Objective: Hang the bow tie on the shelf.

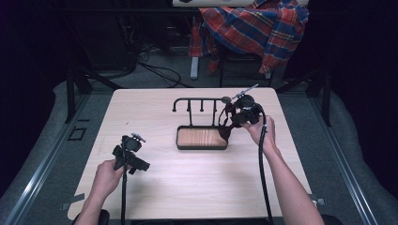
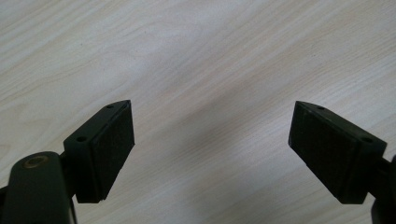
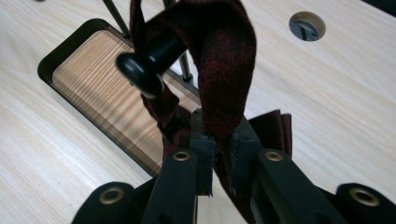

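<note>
A black rack with several hooks stands on a dark-rimmed wooden tray at the middle of the table. A dark red fabric strap is looped over the rack's right end and hangs toward the tray. My right gripper is at that end. In the right gripper view the strap passes over a round black knob and runs down between the near-closed jaws of the right gripper, which pinch it. My left gripper rests over bare tabletop at the front left. Its jaws stand wide apart with nothing between them.
The pale wooden table has a round cable hole beyond the tray. A plaid cloth hangs over a chair behind the table, with cables on the floor beside it. Metal rails run along both sides of the table.
</note>
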A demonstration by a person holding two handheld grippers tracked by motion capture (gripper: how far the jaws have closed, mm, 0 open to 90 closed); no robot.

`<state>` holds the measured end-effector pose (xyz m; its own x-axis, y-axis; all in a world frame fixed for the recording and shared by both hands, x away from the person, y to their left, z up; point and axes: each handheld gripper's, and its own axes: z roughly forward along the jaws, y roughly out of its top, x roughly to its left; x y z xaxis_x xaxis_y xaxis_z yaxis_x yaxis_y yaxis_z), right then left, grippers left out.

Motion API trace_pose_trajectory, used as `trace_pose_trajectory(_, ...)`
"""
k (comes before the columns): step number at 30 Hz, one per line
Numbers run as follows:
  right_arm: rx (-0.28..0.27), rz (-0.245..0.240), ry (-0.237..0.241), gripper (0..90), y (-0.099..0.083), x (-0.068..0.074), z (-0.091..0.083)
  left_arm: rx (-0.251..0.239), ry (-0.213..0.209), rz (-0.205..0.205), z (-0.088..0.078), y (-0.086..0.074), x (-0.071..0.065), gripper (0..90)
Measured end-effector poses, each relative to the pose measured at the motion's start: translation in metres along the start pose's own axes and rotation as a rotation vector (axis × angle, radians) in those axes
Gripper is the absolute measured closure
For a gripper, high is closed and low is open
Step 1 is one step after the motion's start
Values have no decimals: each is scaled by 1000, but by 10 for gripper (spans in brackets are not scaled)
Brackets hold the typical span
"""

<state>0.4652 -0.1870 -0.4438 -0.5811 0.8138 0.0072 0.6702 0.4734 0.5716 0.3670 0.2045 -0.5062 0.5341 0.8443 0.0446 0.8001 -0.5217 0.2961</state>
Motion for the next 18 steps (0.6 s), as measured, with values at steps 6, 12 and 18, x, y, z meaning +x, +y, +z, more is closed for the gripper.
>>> trace_pose_trajectory(6,2,7,11,809,-4,0,3,2,4,1,0,0,0,144)
trace_pose_trajectory(12,14,12,22,754,-7,-2,4,7,5,3,0,0,-1,145)
trace_pose_trajectory(18,14,16,22,688,-9,-4,1,11,4,6,1,0,-2,145)
